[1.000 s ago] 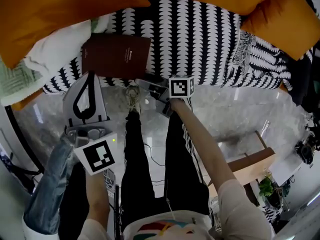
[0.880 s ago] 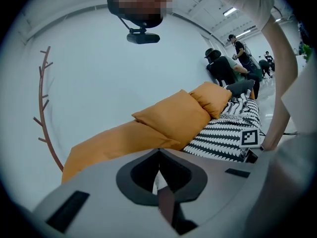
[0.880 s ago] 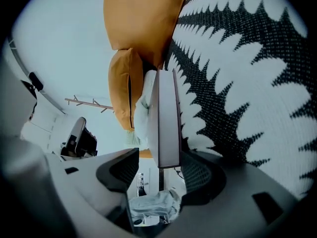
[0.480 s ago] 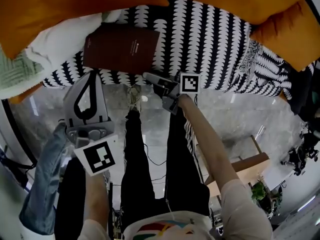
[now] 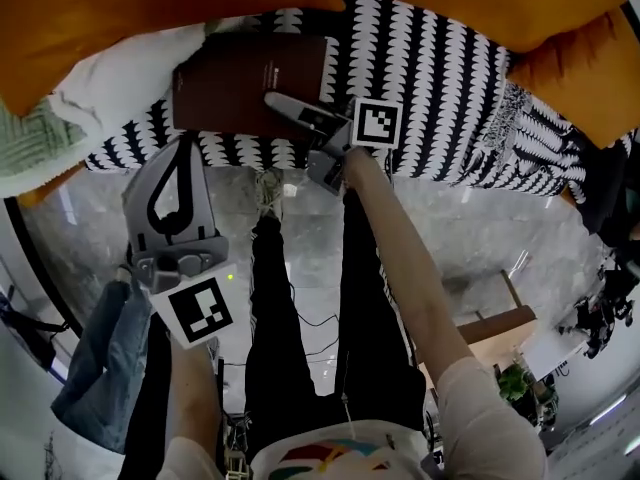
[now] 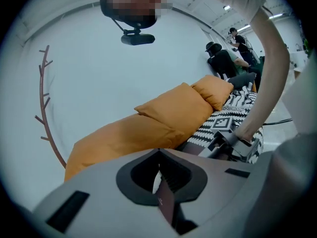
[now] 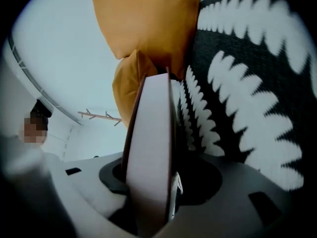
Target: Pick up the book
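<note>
A brown book (image 5: 245,83) lies flat on the black-and-white patterned sofa cover (image 5: 440,88). My right gripper (image 5: 275,100) reaches level over the sofa's front edge at the book's near right corner. In the right gripper view the book's pale page edge (image 7: 148,148) stands between the jaws, which are closing on it, with a dark gap still showing on the right side. My left gripper (image 5: 182,146) hangs in front of the sofa, left of the book and short of it, its fingers meeting at the tip with nothing held.
Orange cushions (image 5: 100,28) line the sofa's back, and a white pillow (image 5: 120,83) lies left of the book. Below the sofa is glossy marble floor (image 5: 480,238), with a wooden stool (image 5: 500,333) at the right. The person's dark trousers (image 5: 300,308) fill the middle.
The right gripper has risen from the sofa's front edge and pushed forward over the book's corner, so the book now sits between its jaws. The left gripper has barely shifted.
</note>
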{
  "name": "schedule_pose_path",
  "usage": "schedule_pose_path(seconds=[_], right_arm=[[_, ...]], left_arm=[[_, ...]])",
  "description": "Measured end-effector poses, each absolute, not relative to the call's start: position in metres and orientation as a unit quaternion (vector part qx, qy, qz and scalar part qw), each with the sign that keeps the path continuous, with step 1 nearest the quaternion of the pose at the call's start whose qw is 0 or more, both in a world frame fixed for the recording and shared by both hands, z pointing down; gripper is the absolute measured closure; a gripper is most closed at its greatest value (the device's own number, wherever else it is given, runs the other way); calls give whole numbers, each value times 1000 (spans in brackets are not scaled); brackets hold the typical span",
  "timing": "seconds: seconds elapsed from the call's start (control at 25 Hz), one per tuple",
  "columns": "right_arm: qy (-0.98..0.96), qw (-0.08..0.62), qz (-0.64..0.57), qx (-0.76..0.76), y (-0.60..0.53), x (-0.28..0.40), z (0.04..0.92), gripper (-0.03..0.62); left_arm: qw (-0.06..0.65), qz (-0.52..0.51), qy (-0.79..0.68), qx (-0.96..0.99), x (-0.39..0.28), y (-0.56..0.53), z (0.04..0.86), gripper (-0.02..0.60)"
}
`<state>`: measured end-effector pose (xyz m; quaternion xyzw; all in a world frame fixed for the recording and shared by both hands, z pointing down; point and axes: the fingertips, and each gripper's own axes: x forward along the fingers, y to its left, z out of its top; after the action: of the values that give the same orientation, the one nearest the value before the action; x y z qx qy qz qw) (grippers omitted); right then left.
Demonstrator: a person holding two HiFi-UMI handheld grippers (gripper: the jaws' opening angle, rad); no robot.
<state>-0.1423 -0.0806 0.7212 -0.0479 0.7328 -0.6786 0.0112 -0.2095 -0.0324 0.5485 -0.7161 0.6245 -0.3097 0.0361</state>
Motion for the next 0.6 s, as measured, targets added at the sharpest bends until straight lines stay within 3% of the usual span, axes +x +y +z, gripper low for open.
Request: schedule_pose_path(seconds=[0.6], right_arm=[[716, -17, -689, -111, -88, -132, 713, 433]], left_arm=[[37, -277, 651, -705, -214, -41, 521, 577]])
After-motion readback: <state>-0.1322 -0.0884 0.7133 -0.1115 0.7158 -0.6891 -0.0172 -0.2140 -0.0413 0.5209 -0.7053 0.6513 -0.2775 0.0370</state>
